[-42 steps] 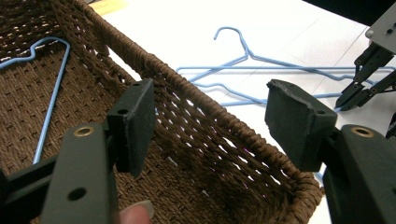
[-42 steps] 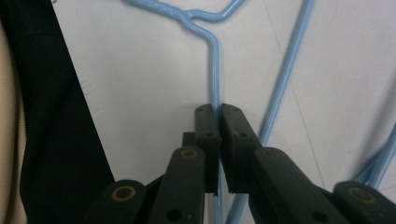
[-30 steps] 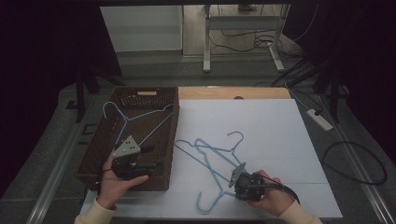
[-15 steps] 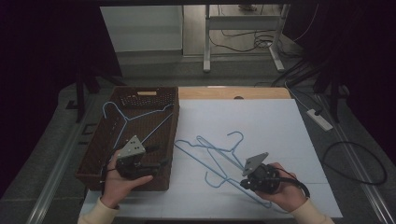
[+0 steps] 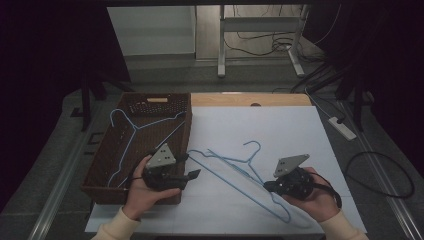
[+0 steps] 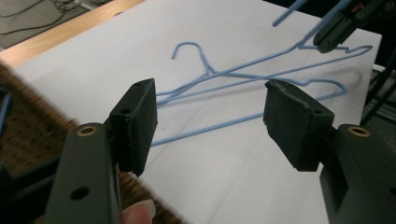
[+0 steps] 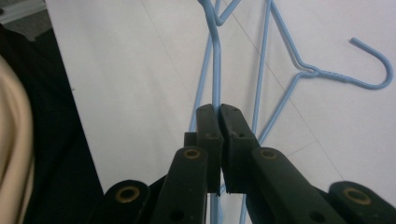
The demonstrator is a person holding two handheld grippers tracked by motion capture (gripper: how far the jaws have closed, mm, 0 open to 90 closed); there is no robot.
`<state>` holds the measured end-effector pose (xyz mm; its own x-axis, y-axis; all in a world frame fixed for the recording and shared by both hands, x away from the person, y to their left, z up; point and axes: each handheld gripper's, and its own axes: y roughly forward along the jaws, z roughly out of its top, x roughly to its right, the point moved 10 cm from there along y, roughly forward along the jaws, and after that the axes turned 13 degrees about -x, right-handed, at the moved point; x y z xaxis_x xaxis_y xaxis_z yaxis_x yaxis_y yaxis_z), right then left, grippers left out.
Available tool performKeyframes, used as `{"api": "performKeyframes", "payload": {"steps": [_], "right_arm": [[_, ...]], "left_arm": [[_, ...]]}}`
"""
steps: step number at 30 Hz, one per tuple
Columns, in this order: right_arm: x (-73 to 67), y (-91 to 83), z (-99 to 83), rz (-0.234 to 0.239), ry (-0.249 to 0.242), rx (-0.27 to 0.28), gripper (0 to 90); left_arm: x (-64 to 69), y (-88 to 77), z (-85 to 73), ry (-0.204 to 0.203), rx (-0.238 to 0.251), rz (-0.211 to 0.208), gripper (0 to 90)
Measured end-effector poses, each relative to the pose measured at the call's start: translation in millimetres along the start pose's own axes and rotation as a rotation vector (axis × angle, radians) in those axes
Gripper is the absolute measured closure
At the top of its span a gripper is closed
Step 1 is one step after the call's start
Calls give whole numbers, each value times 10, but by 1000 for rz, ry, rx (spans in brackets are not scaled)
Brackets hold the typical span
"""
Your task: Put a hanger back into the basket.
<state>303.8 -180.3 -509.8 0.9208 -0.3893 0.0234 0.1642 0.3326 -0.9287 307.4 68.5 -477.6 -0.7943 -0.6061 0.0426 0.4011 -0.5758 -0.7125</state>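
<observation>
1. Two blue wire hangers (image 5: pixel 235 167) lie overlapped on the white table sheet (image 5: pixel 280 130), between the two hands and nearer the right gripper (image 5: pixel 267 186); their hooks point away from the person
2. In the right gripper view the jaws are pressed together on a wire of one hanger (image 7: pixel 215 70); the wire runs straight out from between the pads, and the second hanger's hook (image 7: pixel 373 65) lies on the sheet to the right
3. In the high view the right gripper sits in the right hand (image 5: pixel 317 197) at the near right part of the sheet, its jaws pointing left onto the hangers' lower wires
4. The left gripper (image 5: pixel 192 175) is held in the left hand (image 5: pixel 142 192) above the near right corner of the brown wicker basket (image 5: pixel 107 150), pointing right toward the hangers
5. In the left gripper view its jaws stand wide apart with nothing between them; the hangers (image 6: pixel 261 79) lie on the sheet beyond, well clear of the pads
6. A third blue hanger (image 5: pixel 132 135) lies inside the basket, its hook toward the far left corner
</observation>
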Motion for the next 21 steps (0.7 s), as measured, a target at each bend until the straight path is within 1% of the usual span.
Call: {"api": "performKeyframes", "payload": {"steps": [2, 3, 4, 6, 8, 9, 10, 11, 12, 13, 15, 16, 17, 19, 21], "right_arm": [[19, -22, 3, -1, 2, 16, 881], [16, -30, -2, 9, 4, 16, 881], [29, -42, 0, 7, 10, 26, 881], [39, -55, 0, 12, 11, 34, 881], [42, -69, -5, 21, 20, 37, 881], [51, -75, -6, 18, 20, 41, 881], [49, -76, -8, 23, 20, 41, 881], [54, -77, -10, 22, 17, 41, 881], [59, -80, -10, 19, 18, 45, 881], [57, -82, -14, 26, 19, 45, 881], [61, -86, -21, 28, 22, 48, 881], [59, -87, -27, 32, 22, 47, 881], [61, -90, -32, 32, 21, 48, 881], [64, -98, -44, 38, 23, 51, 881], [70, -110, -50, 39, 24, 57, 881]], "left_arm": [[43, 73, 50, 14, -13, -15, 365], [43, 73, 50, 14, -13, -15, 365], [75, 147, 95, 25, -26, -26, 365], [105, 230, 138, 37, -46, -40, 365], [160, 327, 177, 37, -94, -67, 369], [180, 353, 193, 37, -107, -77, 372], [204, 375, 214, 39, -111, -86, 371], [231, 404, 235, 48, -127, -89, 371], [255, 437, 245, 59, -155, -90, 370], [279, 468, 257, 68, -177, -94, 366], [332, 512, 299, 74, -187, -112, 367], [349, 530, 316, 81, -194, -116, 367], [366, 552, 341, 92, -193, -106, 363], [389, 587, 366, 98, -202, -99, 359], [400, 656, 378, 100, -221, -87, 353]]}}
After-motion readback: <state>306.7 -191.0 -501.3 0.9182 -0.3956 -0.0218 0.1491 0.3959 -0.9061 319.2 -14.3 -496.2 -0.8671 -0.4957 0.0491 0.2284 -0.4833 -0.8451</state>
